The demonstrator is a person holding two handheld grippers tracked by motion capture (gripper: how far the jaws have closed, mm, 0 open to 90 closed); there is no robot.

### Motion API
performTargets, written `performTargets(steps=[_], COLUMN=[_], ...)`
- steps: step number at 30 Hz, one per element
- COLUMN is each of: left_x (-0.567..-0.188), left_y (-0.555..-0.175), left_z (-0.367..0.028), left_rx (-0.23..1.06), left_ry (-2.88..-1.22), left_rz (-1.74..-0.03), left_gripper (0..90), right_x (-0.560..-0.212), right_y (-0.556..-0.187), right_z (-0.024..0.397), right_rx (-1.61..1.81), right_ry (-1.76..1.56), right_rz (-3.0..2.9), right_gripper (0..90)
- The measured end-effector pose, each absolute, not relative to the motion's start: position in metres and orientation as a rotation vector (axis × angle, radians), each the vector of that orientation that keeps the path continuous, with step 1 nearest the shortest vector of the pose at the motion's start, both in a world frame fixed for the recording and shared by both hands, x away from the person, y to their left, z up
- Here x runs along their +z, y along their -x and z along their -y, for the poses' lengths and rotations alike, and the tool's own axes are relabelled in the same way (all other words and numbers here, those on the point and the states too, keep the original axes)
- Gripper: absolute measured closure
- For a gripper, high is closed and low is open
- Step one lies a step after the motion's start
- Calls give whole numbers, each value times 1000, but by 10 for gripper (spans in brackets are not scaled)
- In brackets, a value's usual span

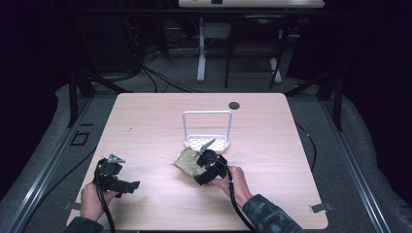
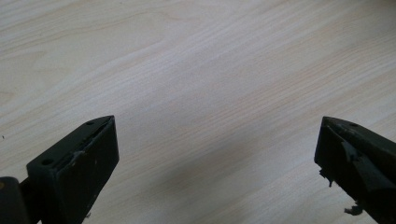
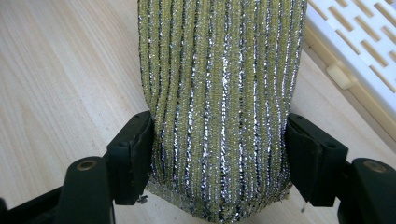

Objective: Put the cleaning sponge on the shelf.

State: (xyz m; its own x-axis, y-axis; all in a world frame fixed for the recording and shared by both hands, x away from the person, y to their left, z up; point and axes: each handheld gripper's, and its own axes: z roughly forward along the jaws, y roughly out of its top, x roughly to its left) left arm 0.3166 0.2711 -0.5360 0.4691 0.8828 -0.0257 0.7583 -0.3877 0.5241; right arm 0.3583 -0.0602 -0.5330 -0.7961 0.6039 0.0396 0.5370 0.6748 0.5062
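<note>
Near the white rack (image 1: 206,127), right gripper (image 3: 219,154) jaws clamped on glittery scourer (image 3: 219,93) (far end cropped), left gripper (image 2: 217,154) jaws apart.

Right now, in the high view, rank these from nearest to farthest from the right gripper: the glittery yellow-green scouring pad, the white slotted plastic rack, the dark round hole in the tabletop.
1. Glittery yellow-green scouring pad: clamped between the jaws of the right gripper.
2. White slotted plastic rack: just beyond, toward the table's far side.
3. Dark round hole: farthest, near the far edge.
</note>
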Motion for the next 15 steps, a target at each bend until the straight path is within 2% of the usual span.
performTargets(steps=[15], left_x=[-536], left_y=[-316], left_z=[-271], left_rx=[357], left_ry=[-2255], left_rz=[-1362], left_gripper=[0], right_x=[-520], right_y=[-358], right_z=[71], right_rx=[770], right_ry=[-926], right_rz=[-2726], right_gripper=[309])
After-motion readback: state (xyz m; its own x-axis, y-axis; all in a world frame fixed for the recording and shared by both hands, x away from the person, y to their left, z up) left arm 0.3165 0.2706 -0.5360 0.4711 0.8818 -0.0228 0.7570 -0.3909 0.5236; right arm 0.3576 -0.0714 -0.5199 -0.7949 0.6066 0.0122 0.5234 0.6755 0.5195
